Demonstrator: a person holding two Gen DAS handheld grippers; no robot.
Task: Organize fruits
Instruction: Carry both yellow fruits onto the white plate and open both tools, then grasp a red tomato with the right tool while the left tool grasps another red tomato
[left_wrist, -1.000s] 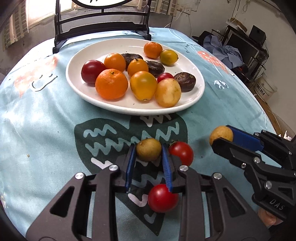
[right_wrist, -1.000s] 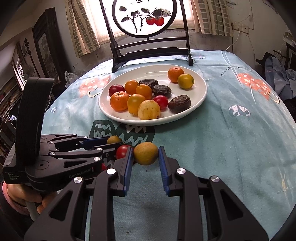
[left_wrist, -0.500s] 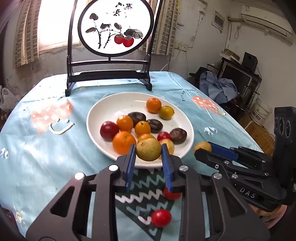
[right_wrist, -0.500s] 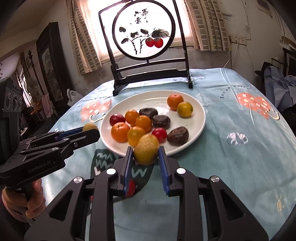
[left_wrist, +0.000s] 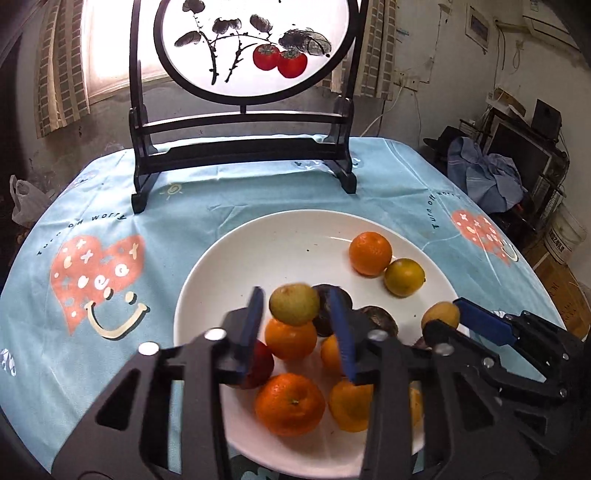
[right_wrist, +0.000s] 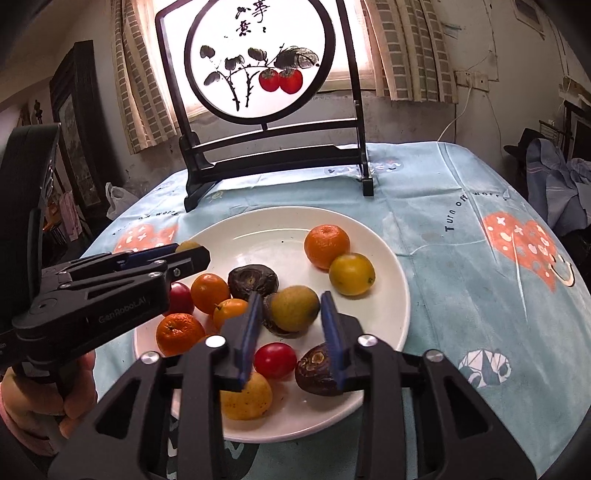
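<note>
Status: left gripper (left_wrist: 295, 295) is clamped narrow on a round yellow-green fruit (left_wrist: 294, 305), held at the fingertips above the middle of the white round plate (left_wrist: 258, 251). The fruit is a bit blurred, so contact with the blue pads (left_wrist: 255, 317) is hard to resolve from its own camera. The right wrist view shows it sitting between the tips.

Right gripper (right_wrist: 290, 299) is the same story: narrow grip on a round yellow-brown fruit (right_wrist: 295, 309), hanging above the plate centre, right of the left gripper. Seen side-on from the left wrist view, that fruit sits pinched between the two fingertips.

On the plate:
- bright orange mandarin (right_wrist: 327, 246) and yellow citrus (right_wrist: 351, 274), touching each other, at the plate's far right
- dark brown wrinkled fruits (right_wrist: 253, 279) around the plate centre, one partly hidden under the right gripper's fruit
- red cherry tomato (right_wrist: 275, 360) near the plate's front edge
- several more oranges (right_wrist: 180, 333) on the plate's left half

Plate sits on a light blue printed tablecloth (right_wrist: 461, 258). Black-framed round painted screen (right_wrist: 258, 62) stands upright behind the plate's far rim, apart from it.
</note>
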